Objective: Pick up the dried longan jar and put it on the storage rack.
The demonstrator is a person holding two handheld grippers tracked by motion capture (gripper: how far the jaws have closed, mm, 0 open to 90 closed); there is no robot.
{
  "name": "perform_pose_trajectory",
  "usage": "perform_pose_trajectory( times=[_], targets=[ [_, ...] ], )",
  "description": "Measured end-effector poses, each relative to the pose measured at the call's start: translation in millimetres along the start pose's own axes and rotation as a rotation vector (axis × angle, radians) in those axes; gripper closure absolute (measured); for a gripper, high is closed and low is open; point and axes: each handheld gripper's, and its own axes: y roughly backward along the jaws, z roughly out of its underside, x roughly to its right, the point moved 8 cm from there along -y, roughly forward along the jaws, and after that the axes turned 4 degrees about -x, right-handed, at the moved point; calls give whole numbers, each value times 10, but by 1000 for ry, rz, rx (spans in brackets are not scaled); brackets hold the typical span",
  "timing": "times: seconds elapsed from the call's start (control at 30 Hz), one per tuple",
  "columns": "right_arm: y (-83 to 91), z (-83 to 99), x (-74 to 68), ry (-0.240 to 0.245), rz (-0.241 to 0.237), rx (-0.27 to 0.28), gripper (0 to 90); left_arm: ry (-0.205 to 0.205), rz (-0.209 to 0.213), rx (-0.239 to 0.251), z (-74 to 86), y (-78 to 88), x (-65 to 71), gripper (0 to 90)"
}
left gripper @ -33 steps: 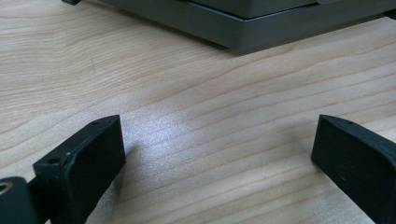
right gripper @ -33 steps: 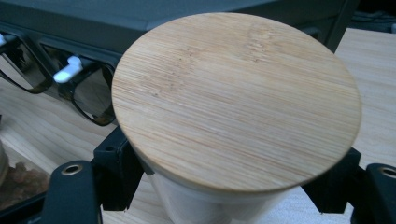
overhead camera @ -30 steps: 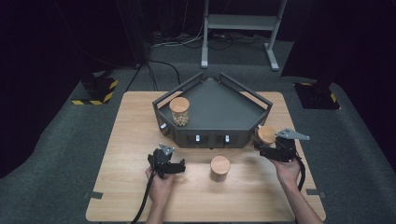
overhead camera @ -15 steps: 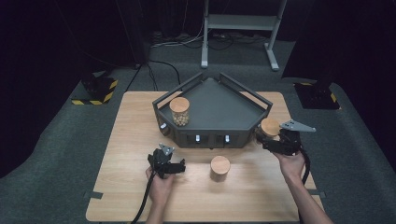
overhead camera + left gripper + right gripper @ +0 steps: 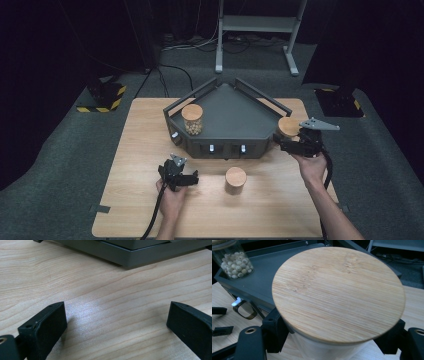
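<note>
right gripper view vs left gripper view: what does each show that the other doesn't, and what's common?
Right gripper view: the right claw shut on a jar with a bamboo lid, plus a second jar of pale beads standing in the tray.

Left gripper view: the left claw open, with bare wood between its jaws.

Both: the wooden table and the dark grey tray.

Right claw [image 5: 286, 142] is clamped and raised at arm's length; left claw [image 5: 192, 179] rests with jaws spread.
</note>
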Motion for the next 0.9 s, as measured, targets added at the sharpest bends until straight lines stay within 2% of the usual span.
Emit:
perform_pose_trajectory(
  times=[0.13, 0.5, 0.77, 0.9],
  targets=[
    [-10, -87, 2, 4, 2, -5, 253, 0, 0, 0, 0, 0, 0, 28],
    [-57, -255, 32, -23, 17, 1, 253, 0, 0, 0, 0, 0, 0, 28],
    [-160, -386, 18, -36, 33, -6, 253, 0, 0, 0, 0, 0, 0, 28],
    [-224, -446, -11, -28, 42, -18, 253, 0, 0, 0, 0, 0, 0, 28]
  ],
)
